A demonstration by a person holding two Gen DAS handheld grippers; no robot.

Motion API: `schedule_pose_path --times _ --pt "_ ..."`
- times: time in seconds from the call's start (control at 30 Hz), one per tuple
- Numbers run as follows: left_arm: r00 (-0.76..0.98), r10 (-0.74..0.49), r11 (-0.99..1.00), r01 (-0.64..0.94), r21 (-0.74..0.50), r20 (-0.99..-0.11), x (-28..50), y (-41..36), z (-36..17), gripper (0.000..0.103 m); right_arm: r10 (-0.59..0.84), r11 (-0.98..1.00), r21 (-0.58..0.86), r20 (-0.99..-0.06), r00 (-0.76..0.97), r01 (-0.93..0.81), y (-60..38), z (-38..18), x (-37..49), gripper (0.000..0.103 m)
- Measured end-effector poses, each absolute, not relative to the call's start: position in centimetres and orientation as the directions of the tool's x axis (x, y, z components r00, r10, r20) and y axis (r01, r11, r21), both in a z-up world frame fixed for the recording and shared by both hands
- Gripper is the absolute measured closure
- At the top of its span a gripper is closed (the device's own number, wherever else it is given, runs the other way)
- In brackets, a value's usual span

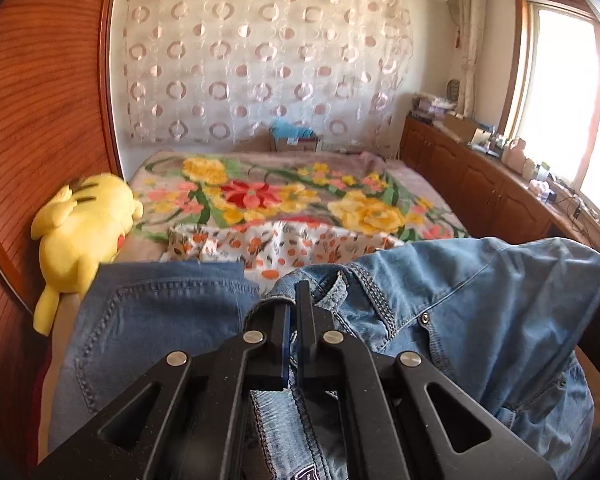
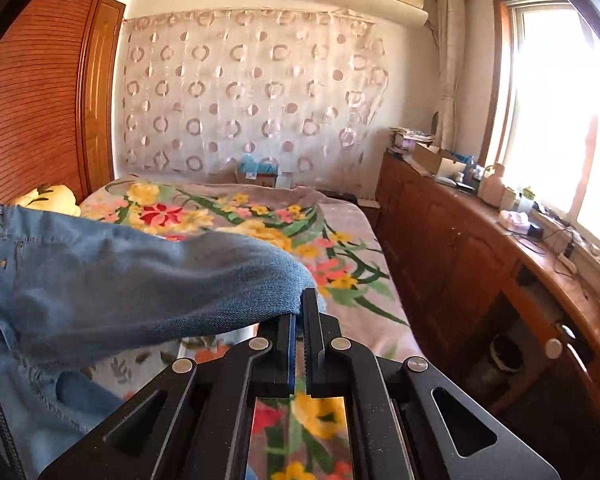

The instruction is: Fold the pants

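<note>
A: Where are the pants rn?

B: Blue denim jeans, lifted over the near end of the bed, held at two spots. In the left wrist view the left hand-held gripper is clenched on bunched denim near the waistband, by a seam w/ a rivet. One part w/ a stitched hem or pocket edge hangs to the left, near a yellow plush toy.

A: And the other side?

B: Right hand-held gripper is clamped on a fold of the denim; fabric drapes from its tips off to the left and sags down toward the bed. Grip looks thin, right at the cloth's edge.

A: How far along is the fold?

B: Early, I'd say. Nothing lies flat or stacked yet; the jeans look rumpled and hang between both grips. Can't tell which leg is which. Left to do, prob: spread them on the floral blanket, lay leg on leg, then fold lengthwise.

A: Anything in the way?

B: A patterned cloth w/ orange flowers sits on the bed just beyond the jeans. Wooden cabinets run along the right, under the window.
</note>
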State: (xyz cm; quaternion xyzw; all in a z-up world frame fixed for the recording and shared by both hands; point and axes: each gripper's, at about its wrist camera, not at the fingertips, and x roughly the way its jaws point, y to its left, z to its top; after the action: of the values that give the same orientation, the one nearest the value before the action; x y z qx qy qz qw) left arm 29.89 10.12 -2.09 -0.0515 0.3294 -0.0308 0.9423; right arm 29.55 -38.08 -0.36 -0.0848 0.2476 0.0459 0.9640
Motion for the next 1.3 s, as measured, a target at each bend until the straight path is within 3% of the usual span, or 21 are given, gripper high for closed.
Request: schedule_pose_path --times 0.13,0.27,0.4,0.53,0.6,0.7,1.0,1.3 --pt "0.722 -0.101 0.993 0.029 -0.116 -0.684 30.8 9.8 -4.8 0.100 0.013 0.972 -0.166 -0.673 0.739 -0.169 -37.6 -7.3 29.4 0.101" --pt "0.707 -0.116 0.992 0.042 -0.122 -0.698 29.8 9.4 -5.4 0.097 0.042 0.982 -0.093 -0.747 0.664 -0.167 -37.7 -10.8 28.5 0.089" --pt "0.704 -0.145 0.989 0.086 -0.119 -0.695 28.2 8.8 -5.1 0.083 0.066 0.982 -0.073 -0.727 0.683 -0.172 -37.7 -10.1 27.4 0.076" --pt "0.703 -0.193 0.981 0.142 -0.130 -0.684 26.4 7.5 -4.9 0.060 0.078 0.986 -0.060 -0.670 0.738 -0.158 -37.8 -8.1 27.6 0.065" --pt "0.699 -0.215 0.976 0.170 -0.134 -0.682 25.7 6.6 -5.0 0.060 0.085 0.987 -0.051 -0.653 0.753 -0.155 -38.1 -8.1 28.2 0.057" --pt "0.689 -0.240 0.970 0.203 -0.136 -0.684 25.4 5.2 -5.4 0.059 0.117 0.985 -0.022 -0.641 0.759 -0.171 -37.7 -9.0 31.1 0.055" --pt "0.646 -0.250 0.964 0.236 -0.123 -0.721 25.7 1.9 -7.7 0.059 0.207 0.977 0.111 -0.702 0.681 -0.182 -38.1 -13.9 41.7 0.055" --pt "0.626 -0.230 0.967 0.230 -0.105 -0.745 25.5 1.6 -9.4 0.059 0.358 0.933 0.294 -0.719 0.595 -0.207 -41.1 -14.2 47.6 0.056"
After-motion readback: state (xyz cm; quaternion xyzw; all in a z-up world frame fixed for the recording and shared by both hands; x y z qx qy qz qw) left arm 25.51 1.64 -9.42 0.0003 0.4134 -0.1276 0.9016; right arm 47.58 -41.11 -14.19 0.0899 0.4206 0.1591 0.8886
